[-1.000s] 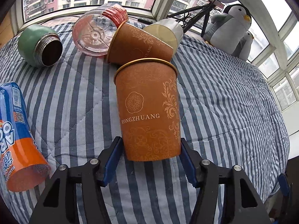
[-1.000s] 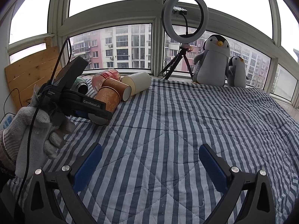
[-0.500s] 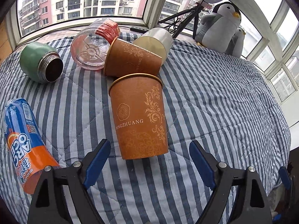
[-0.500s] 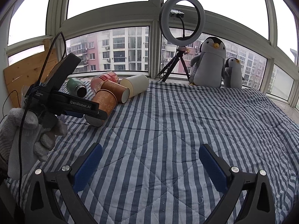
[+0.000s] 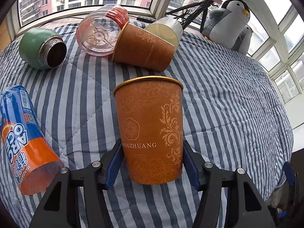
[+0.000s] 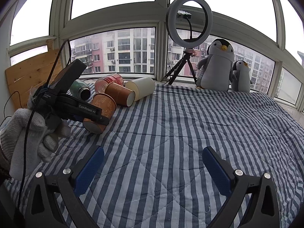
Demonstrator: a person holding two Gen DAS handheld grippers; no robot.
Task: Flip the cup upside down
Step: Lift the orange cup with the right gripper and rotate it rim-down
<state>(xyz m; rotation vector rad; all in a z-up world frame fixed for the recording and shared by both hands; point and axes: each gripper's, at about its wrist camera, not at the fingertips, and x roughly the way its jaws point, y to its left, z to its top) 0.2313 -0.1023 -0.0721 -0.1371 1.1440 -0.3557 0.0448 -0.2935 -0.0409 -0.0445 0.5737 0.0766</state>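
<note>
An orange paper cup (image 5: 152,129) marked RONGZHUANG sits between the blue pads of my left gripper (image 5: 152,163), which is shut on its lower part. In the right wrist view the cup (image 6: 100,110) is tilted, its base lifted off the striped bedcover and its mouth pointing away toward the window. My right gripper (image 6: 152,169) is open and empty, low over the bedcover, well to the right of the cup.
A second orange cup (image 5: 142,47), a clear pink bottle (image 5: 98,34), a cream cylinder (image 5: 165,30) and a green flask (image 5: 41,48) lie behind. An orange and blue can (image 5: 22,138) lies at left. Plush penguins (image 6: 218,66) and a ring light (image 6: 190,17) stand by the window.
My left gripper was shut on the cup, opened half a second ago, and has closed on it again, nearer the cup. The right gripper has hardly moved.
</note>
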